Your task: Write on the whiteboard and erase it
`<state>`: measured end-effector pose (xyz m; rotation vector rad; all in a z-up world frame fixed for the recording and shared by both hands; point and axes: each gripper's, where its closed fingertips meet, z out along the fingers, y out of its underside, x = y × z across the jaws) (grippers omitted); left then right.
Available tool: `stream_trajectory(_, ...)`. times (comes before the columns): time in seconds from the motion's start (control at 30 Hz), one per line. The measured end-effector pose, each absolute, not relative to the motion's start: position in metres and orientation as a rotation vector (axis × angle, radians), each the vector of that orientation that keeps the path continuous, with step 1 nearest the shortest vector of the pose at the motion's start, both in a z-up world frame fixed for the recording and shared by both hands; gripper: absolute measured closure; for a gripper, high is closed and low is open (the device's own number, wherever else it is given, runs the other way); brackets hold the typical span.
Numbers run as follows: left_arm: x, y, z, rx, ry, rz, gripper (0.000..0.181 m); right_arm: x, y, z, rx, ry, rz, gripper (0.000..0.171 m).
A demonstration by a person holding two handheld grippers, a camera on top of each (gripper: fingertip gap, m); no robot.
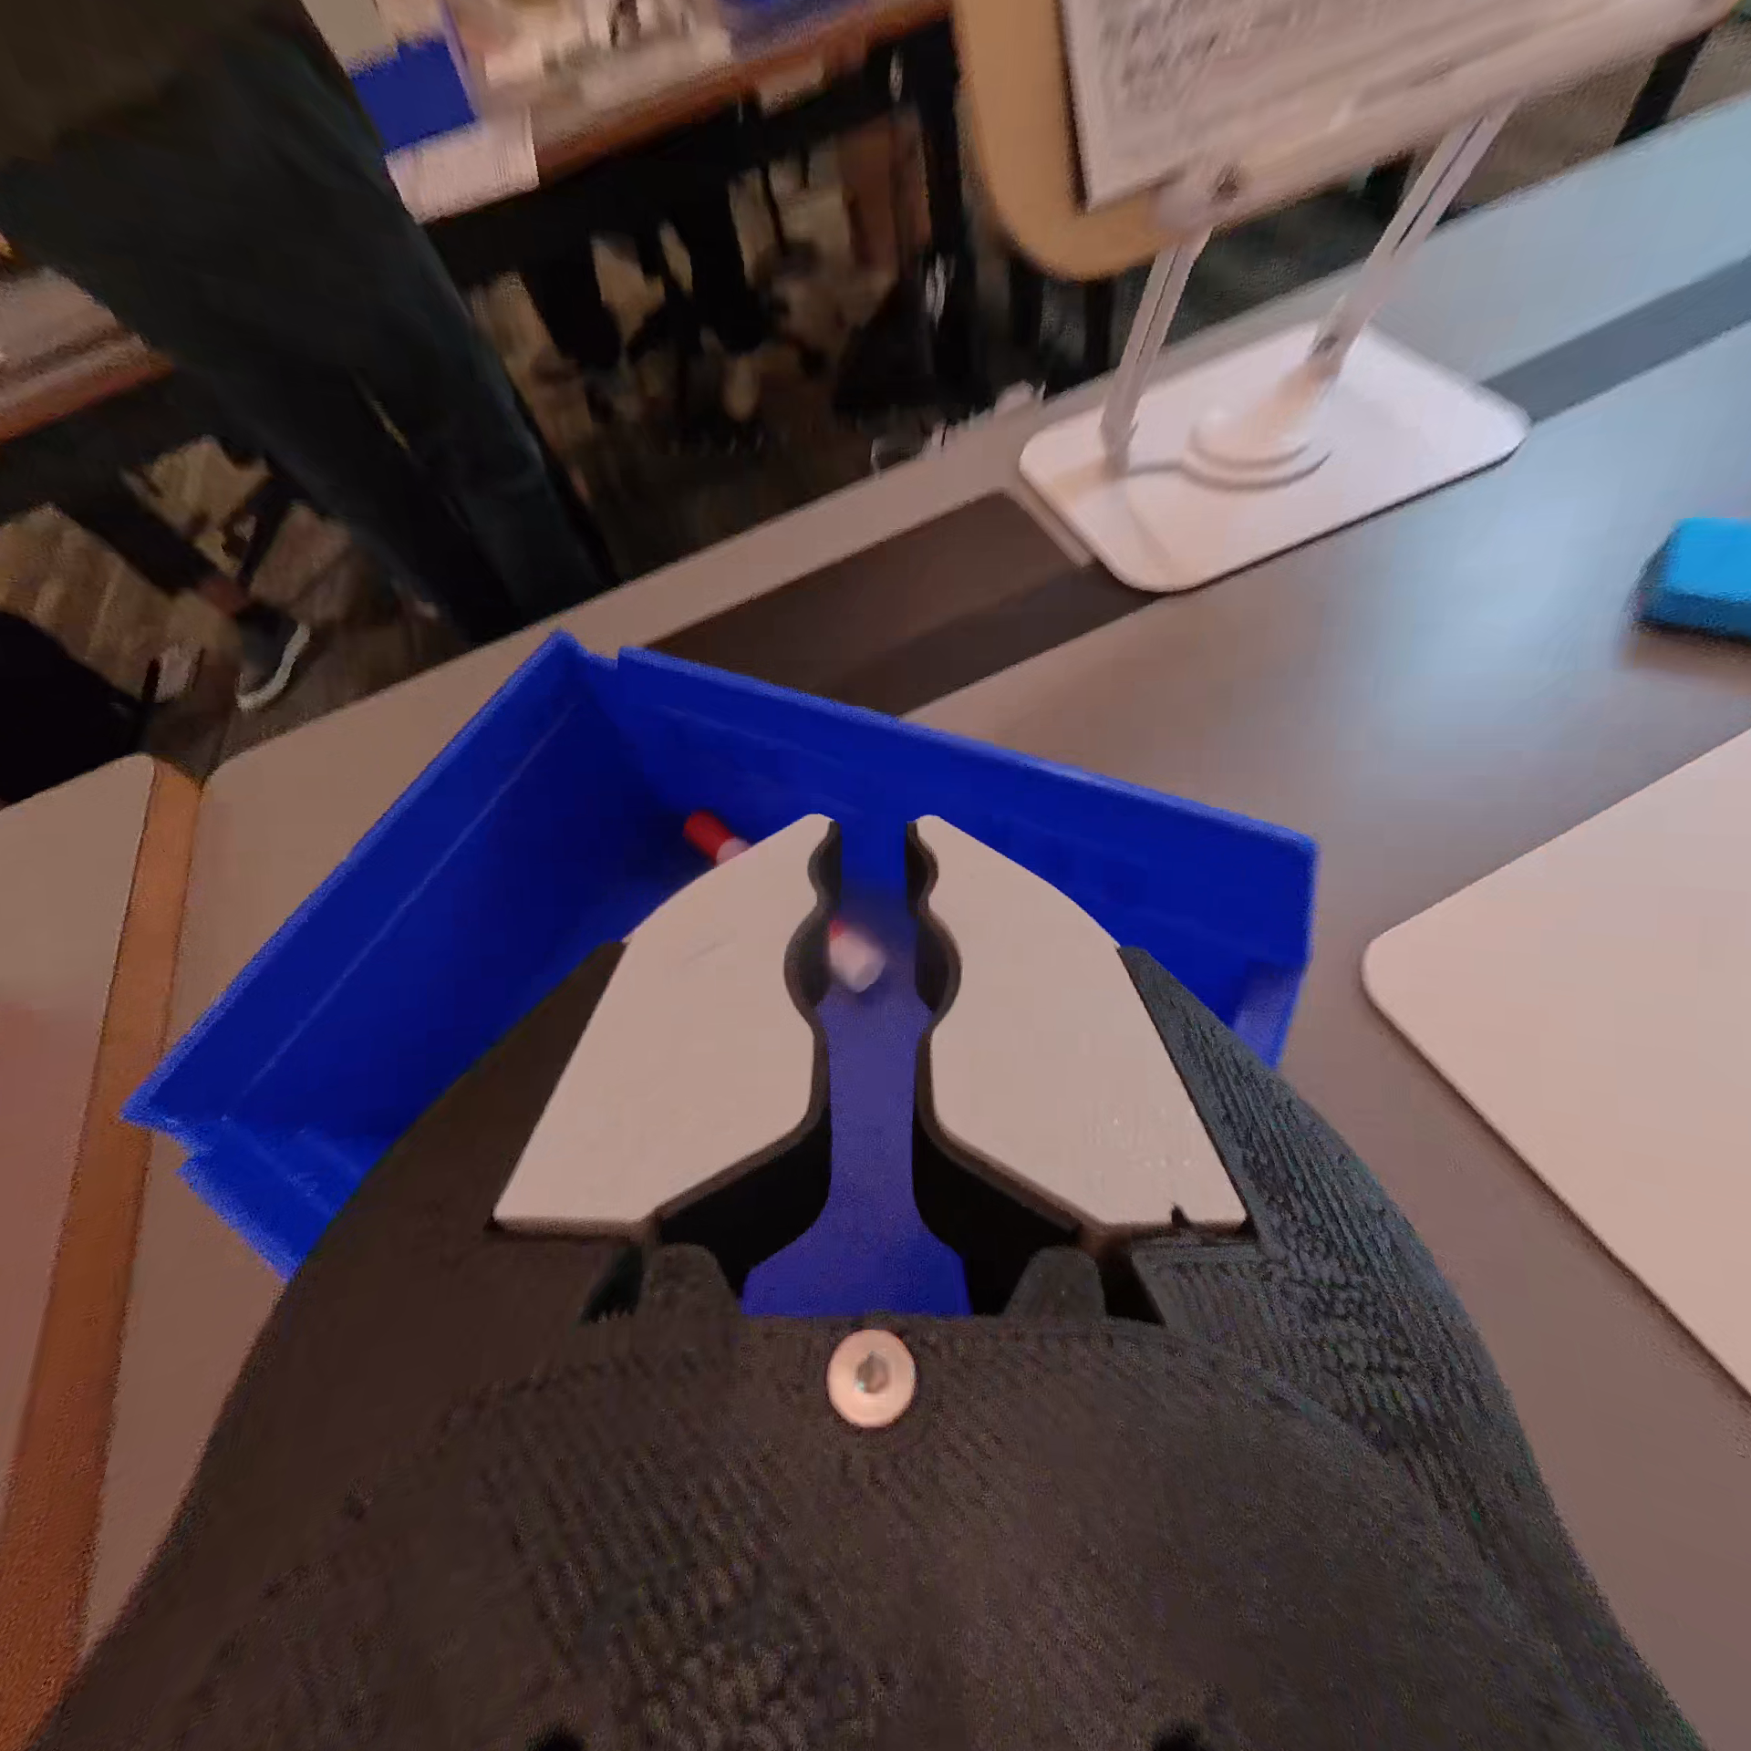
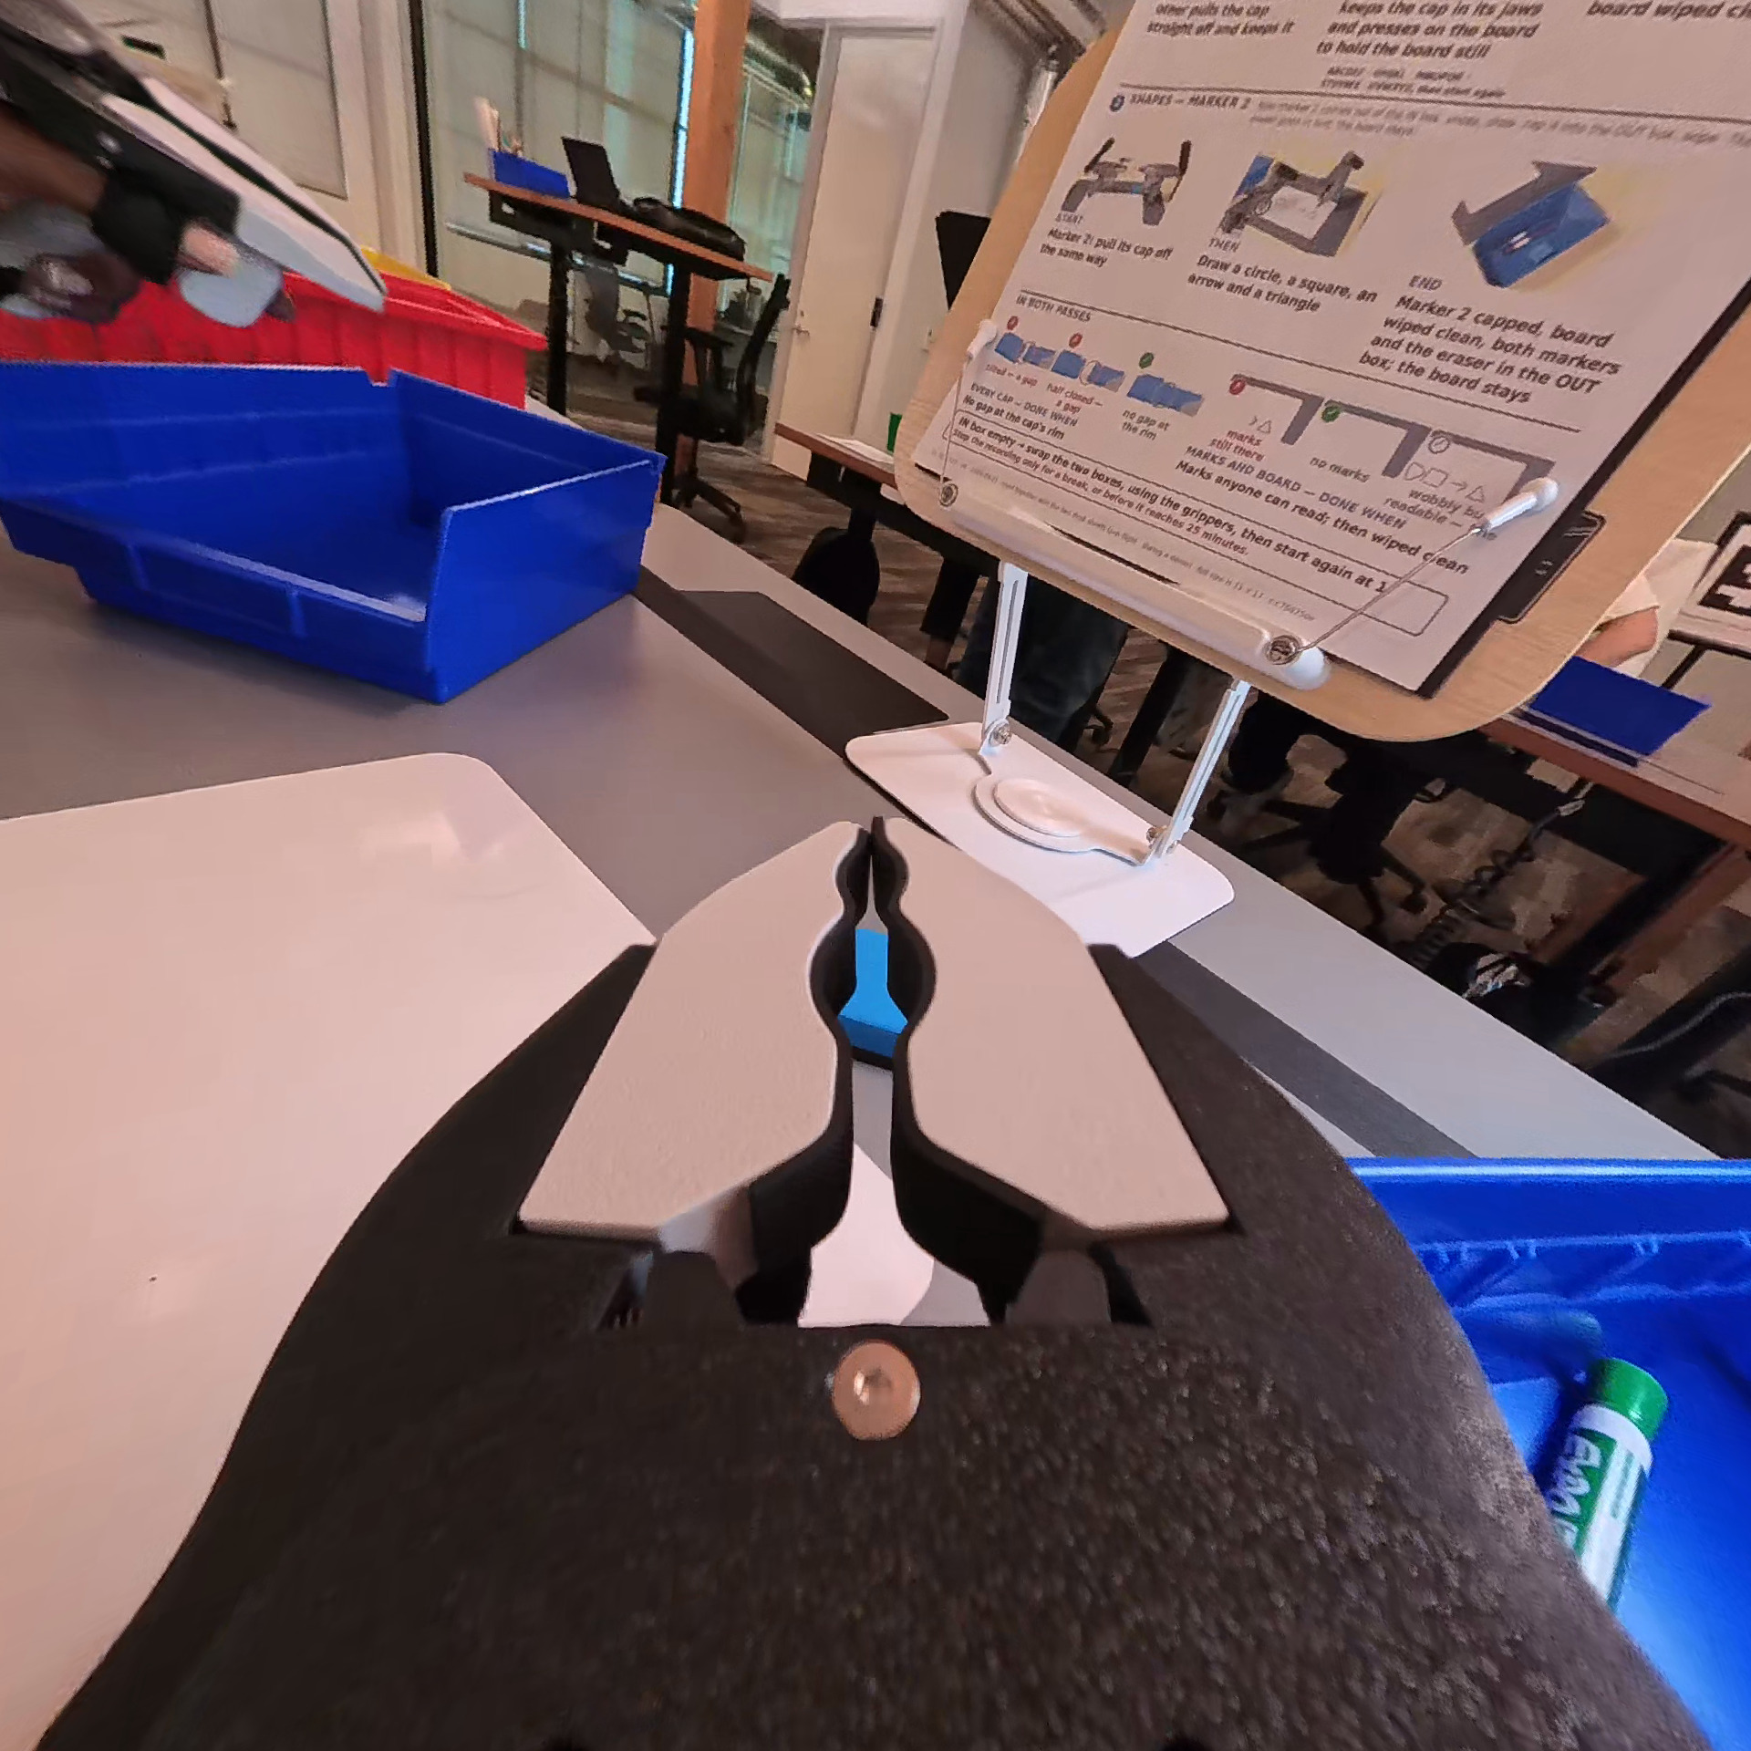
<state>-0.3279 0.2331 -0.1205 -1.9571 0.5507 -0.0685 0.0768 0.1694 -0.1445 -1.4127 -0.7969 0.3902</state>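
My left gripper (image 1: 872, 834) hangs over a blue bin (image 1: 398, 947), jaws a little apart with nothing between the pads. A red-capped white marker (image 1: 711, 836) lies on the bin floor below it, partly hidden under the left finger. It is blurred. My right gripper (image 2: 872, 834) is shut, fingertips touching, low over the table. A blue eraser (image 2: 872, 1004) shows through the gap behind its tips and lies on the table (image 1: 1696, 587) in the left wrist view. The whiteboard (image 2: 237, 995) lies flat and blank, also in the left wrist view (image 1: 1563, 1042). The left gripper (image 2: 227, 275) shows far off at top left.
A white document stand (image 2: 1042, 824) holding an instruction sheet (image 2: 1326, 332) stands at the table's far edge. A second blue bin (image 2: 1563, 1279) at lower right holds a green-capped marker (image 2: 1611, 1478). A red bin (image 2: 426, 332) sits behind the first blue bin (image 2: 332, 512). Some 40 cm of space lies between my two pairs of fingers.
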Motion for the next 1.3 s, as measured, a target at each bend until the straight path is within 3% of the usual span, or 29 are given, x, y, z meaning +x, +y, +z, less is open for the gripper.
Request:
stream_trajectory(0.2, -0.358, 0.3, -0.19, -2.412, 0.592, 0.178, 0.163, 0.077, 0.169, -0.15, -1.43, -0.804, 0.396, 0.166)
stream_trajectory(0.27, -0.355, 0.308, -0.217, -2.564, 0.538, 0.077, 0.151, 0.076, 0.168, -0.152, -1.437, -0.818, 0.389, 0.165)
stream_trajectory(0.43, -0.361, 0.314, -0.269, -2.778, 0.371, -0.049, 0.145, 0.077, 0.168, -0.157, -1.477, -0.838, 0.383, 0.163)
stream_trajectory(0.63, -0.369, 0.309, -0.278, -2.787, 0.4, -0.014, 0.155, 0.082, 0.17, -0.153, -1.478, -0.831, 0.382, 0.163)
stream_trajectory(0.73, -0.376, 0.312, -0.252, -2.65, 0.421, 0.049, 0.159, 0.081, 0.167, -0.149, -1.46, -0.827, 0.398, 0.163)
stream_trajectory(0.93, -0.323, 0.288, -0.13, -2.124, 0.579, 0.012, 0.161, 0.053, 0.146, -0.139, -1.416, -0.856, 0.551, 0.159)
stream_trajectory(1.13, -0.163, 0.19, -0.041, -1.512, 0.608, -1.009, 0.162, 0.015, 0.119, -0.121, -1.352, -0.878, 0.664, 0.147)
stream_trajectory(1.3, -0.081, 0.135, -0.046, -1.291, 0.391, -1.59, 0.162, -0.011, 0.1, -0.108, -1.289, -0.925, 0.506, 0.128)
